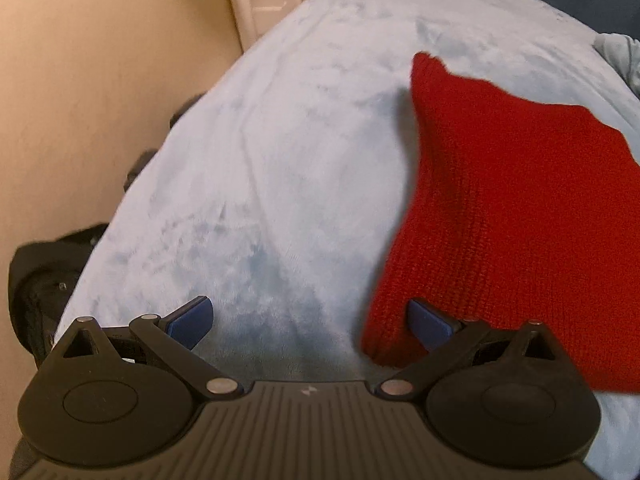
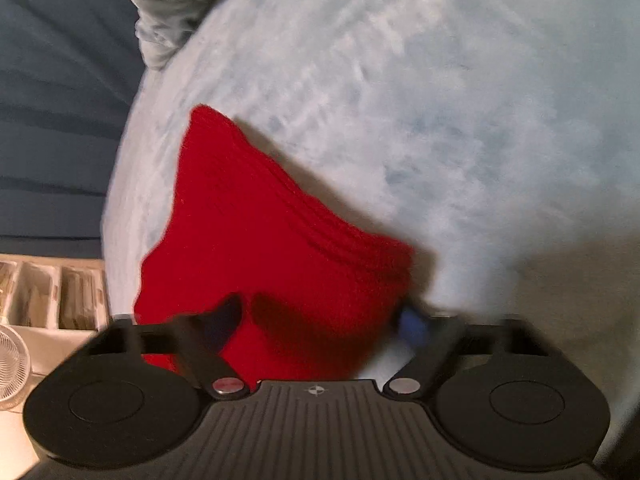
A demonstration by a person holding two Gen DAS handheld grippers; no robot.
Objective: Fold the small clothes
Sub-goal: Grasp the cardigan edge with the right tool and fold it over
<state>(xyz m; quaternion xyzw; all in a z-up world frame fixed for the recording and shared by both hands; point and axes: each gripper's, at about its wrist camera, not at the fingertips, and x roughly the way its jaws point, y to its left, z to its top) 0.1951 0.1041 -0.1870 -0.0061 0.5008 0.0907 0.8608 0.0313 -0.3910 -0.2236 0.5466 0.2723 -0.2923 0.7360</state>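
Note:
A red knitted garment [image 1: 504,200] lies folded on a pale blue fleece blanket [image 1: 260,168]. In the left wrist view it is to the right, and my left gripper [image 1: 310,324] is open, its right finger beside the garment's near left corner. In the right wrist view the red garment [image 2: 256,240] lies just ahead, and my right gripper [image 2: 320,324] is open with its jaws wide over the garment's near edge. The image there is blurred.
A crumpled grey cloth [image 2: 172,4] lies at the far edge of the blanket [image 2: 440,120]. A dark blue surface [image 2: 56,100] is on the left. Black items [image 1: 44,280] lie by a beige wall [image 1: 88,80]. A white fan [image 2: 12,364] stands low left.

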